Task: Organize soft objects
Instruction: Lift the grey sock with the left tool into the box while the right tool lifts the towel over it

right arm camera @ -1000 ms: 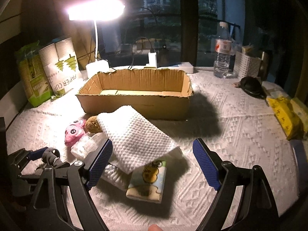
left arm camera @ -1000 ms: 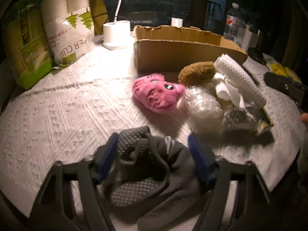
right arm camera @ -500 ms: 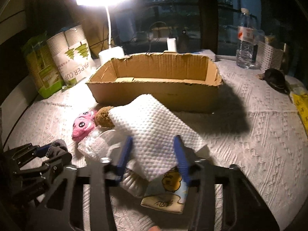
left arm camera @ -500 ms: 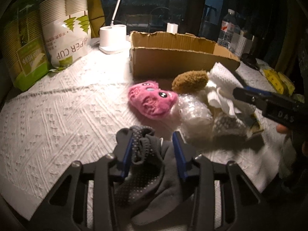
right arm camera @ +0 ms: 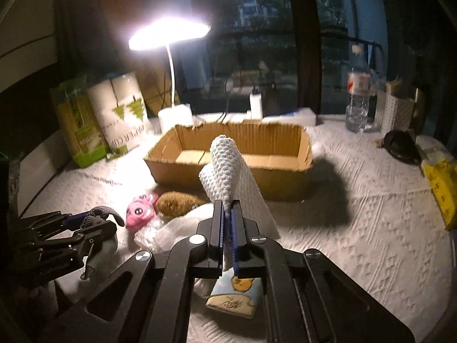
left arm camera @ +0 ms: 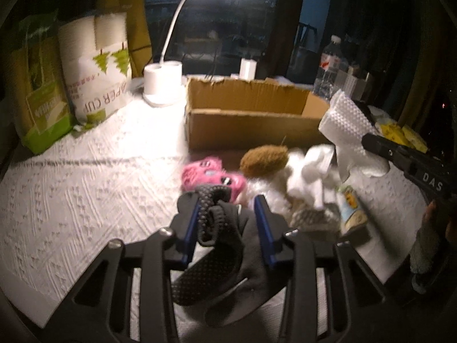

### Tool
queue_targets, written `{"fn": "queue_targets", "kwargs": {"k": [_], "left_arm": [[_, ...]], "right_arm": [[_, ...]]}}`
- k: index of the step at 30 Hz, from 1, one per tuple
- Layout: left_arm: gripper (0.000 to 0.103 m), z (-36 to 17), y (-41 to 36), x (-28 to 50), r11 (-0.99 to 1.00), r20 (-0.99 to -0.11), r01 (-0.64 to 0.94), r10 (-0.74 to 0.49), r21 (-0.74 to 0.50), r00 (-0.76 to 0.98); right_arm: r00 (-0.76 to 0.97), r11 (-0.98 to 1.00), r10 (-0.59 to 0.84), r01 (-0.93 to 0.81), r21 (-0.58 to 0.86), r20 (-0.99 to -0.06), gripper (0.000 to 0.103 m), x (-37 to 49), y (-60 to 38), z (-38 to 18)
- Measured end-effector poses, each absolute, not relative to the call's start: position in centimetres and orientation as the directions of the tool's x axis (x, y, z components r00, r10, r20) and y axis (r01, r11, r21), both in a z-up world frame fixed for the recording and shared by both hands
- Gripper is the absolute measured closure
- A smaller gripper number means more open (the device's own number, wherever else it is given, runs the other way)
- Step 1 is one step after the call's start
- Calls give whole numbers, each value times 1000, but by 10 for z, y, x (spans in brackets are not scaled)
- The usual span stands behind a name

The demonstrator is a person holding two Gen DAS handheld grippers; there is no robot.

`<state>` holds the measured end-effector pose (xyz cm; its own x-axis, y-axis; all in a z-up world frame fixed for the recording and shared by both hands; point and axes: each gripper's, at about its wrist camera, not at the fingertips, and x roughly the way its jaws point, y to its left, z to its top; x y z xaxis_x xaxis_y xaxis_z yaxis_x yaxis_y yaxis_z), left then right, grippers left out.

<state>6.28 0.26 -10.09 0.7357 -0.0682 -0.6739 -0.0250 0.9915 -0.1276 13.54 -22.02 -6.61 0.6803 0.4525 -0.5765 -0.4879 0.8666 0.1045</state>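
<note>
My left gripper (left arm camera: pixel 228 208) is shut on a dark grey dotted sock (left arm camera: pixel 217 228) and holds it above the cloth; the gripper also shows at the left of the right wrist view (right arm camera: pixel 94 220). My right gripper (right arm camera: pixel 227 208) is shut on a white waffle cloth (right arm camera: pixel 228 165), lifted upright; the cloth also shows in the left wrist view (left arm camera: pixel 348 123). On the table lie a pink plush toy (left arm camera: pixel 211 175), a brown fuzzy toy (left arm camera: pixel 264 160), crumpled white tissue (left arm camera: pixel 308 171), clear plastic wrap (right arm camera: pixel 148 234) and a small tissue pack (right arm camera: pixel 237 294). An open cardboard box (right arm camera: pixel 234 154) stands behind them.
A lit desk lamp (right arm camera: pixel 171 37) stands behind the box. Paper cup packs (left arm camera: pixel 97 68) and a green bag (left arm camera: pixel 37 97) stand at the left. A water bottle (right arm camera: pixel 357 100), a white basket (right arm camera: pixel 395 111), a dark object (right arm camera: pixel 400 145) and yellow packets (right arm camera: pixel 442 188) are at the right.
Both grippers closed: the left on the grey sock, the right on the white waffle cloth. Both have lifted their loads off the table.
</note>
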Motion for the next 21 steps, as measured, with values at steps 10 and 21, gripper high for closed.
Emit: {"fn": "queue_targets", "kwargs": {"k": [10,21], "left_arm": [[65,-63,-11,83,993,-607,1,-75,-121,791],[65,-34,-32,121,993,-538,52,-99,-103,837]], "right_arm": [[721,861,477,-499,100,-503,98,150,-241,-36],[726,847,503,-522,100,-469,98,181,-248,-23]]}}
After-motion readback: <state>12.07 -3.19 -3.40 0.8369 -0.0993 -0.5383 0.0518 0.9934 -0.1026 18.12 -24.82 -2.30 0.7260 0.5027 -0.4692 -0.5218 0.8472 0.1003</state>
